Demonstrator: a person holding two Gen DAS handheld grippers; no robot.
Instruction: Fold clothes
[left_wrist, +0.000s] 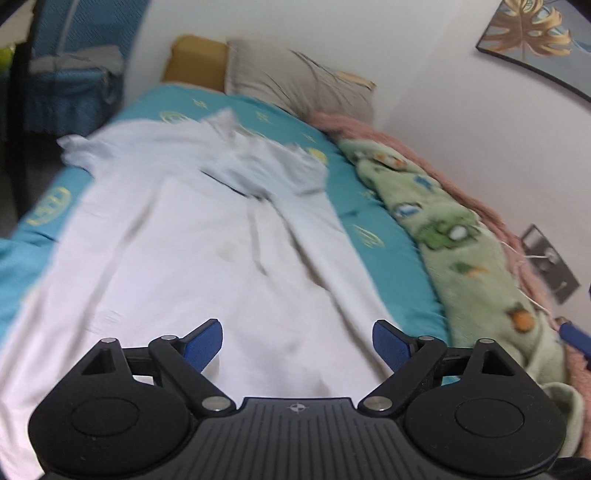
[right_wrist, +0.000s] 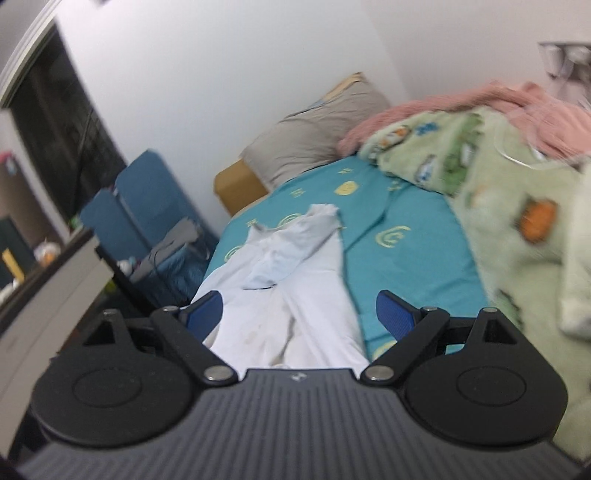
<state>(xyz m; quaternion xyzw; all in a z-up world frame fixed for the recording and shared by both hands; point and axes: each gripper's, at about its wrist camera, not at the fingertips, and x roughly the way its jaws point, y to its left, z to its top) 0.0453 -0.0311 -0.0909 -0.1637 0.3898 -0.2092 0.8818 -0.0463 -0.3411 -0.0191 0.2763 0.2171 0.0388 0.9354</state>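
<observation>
Both views are smeared by motion blur, so fabric edges and fine detail are unreliable. In the left wrist view the white garment (left_wrist: 192, 240) runs out of frame at the lower left and passes beneath the body of the left gripper (left_wrist: 297, 341), so its near end cannot be seen; in the right wrist view its near end is likewise hidden under the right gripper (right_wrist: 299, 314). The type of garment cannot be settled. It is white to very pale blue, laid largely flat on the teal bedsheet (right_wrist: 406, 251), with long creases down its length, faint brownish marks near the middle, and a bunched, rumpled portion at the far end. Its long axis runs straight ahead of both sets of fingers, from beneath them toward the grey pillow (right_wrist: 314, 136). The cloth lies between and beyond the blue pads (left_wrist: 205, 341) of the left gripper, which stand wide apart with nothing pinched. The right gripper's pads (right_wrist: 391, 314) are equally wide apart and grip nothing; the garment shows in the gap, nearer the left finger. A green patterned blanket (left_wrist: 461, 240) lies beyond the right finger, with pink fabric (right_wrist: 480, 103) behind it.
</observation>
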